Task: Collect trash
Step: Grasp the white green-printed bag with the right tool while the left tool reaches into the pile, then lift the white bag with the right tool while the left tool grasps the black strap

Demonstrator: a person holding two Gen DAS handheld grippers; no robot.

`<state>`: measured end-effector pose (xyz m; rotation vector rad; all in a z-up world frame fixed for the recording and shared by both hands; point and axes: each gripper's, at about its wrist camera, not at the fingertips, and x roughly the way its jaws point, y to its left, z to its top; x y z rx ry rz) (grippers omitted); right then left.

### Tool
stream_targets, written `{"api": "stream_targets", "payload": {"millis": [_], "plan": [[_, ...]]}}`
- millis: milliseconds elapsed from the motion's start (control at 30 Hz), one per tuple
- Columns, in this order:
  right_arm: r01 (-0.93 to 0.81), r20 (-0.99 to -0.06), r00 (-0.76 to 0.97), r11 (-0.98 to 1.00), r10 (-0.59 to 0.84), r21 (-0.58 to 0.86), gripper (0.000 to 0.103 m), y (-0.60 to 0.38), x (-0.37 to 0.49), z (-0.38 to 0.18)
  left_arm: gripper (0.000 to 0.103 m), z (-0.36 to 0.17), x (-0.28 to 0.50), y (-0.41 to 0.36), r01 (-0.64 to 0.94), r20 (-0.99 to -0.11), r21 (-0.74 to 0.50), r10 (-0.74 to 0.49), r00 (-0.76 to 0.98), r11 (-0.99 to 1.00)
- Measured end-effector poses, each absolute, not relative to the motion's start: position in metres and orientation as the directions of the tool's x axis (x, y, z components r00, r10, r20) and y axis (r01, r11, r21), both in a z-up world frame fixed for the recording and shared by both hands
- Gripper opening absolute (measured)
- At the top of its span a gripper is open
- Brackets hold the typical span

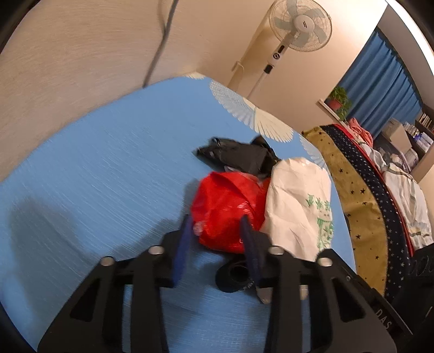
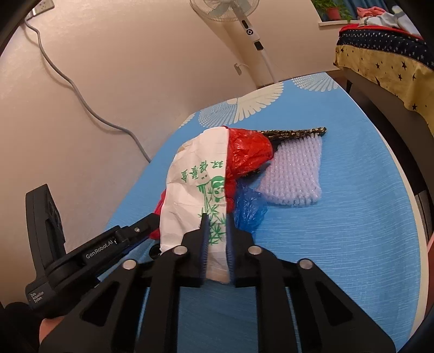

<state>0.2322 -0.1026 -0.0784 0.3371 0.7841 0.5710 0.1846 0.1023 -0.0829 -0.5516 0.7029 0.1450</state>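
Note:
On the blue tablecloth (image 1: 95, 176) lies a heap of crumpled bags. My left gripper (image 1: 216, 218) is closed on the near edge of the red plastic bag (image 1: 227, 206). A black bag (image 1: 236, 157) lies behind the red one, and the white bag (image 1: 295, 206) with green print leans against its right side. In the right wrist view my right gripper (image 2: 217, 218) is shut on the white bag (image 2: 195, 184), pinching its near end between the blue pads. The red bag (image 2: 249, 152) shows behind it. The left tool's black body (image 2: 103, 249) reaches under the white bag from the left.
A blue plastic bag (image 2: 248, 206), a pale foam net sleeve (image 2: 293, 173) and a dark speckled strip (image 2: 295, 133) lie right of the heap. A black ring (image 1: 236, 274) sits under my left fingers. Beyond the table stand a fan (image 1: 298, 24) and a star-patterned bed cover (image 1: 360, 190).

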Motion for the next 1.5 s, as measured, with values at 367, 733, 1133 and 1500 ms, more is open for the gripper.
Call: {"api": "stream_targets", "payload": {"millis": [367, 733, 1133, 1500], "plan": [[-0.394, -0.464, 0.619, 0.762, 0.634, 0.514, 0.003, -0.119, 0.217, -0.053, 0.021, -0.06, 0.176, 0.097, -0.317, -0.615, -0.345, 0.042, 0.787, 0.884], [-0.411, -0.425, 0.639, 0.752, 0.641, 0.515, 0.002, -0.13, 0.203, -0.031, 0.021, -0.064, 0.158, 0.062, -0.202, -0.623, -0.394, -0.099, 0.776, 0.896], [-0.399, -0.419, 0.683, 0.786, 0.598, 0.472, 0.002, -0.153, 0.182, -0.002, 0.007, -0.075, 0.151, 0.04, -0.134, -0.661, -0.374, -0.162, 0.732, 0.918], [-0.383, -0.437, 0.723, 0.837, 0.535, 0.39, 0.002, -0.166, 0.133, 0.023, 0.006, -0.034, 0.112, 0.036, -0.104, -0.599, -0.313, -0.111, 0.793, 0.944]]}}
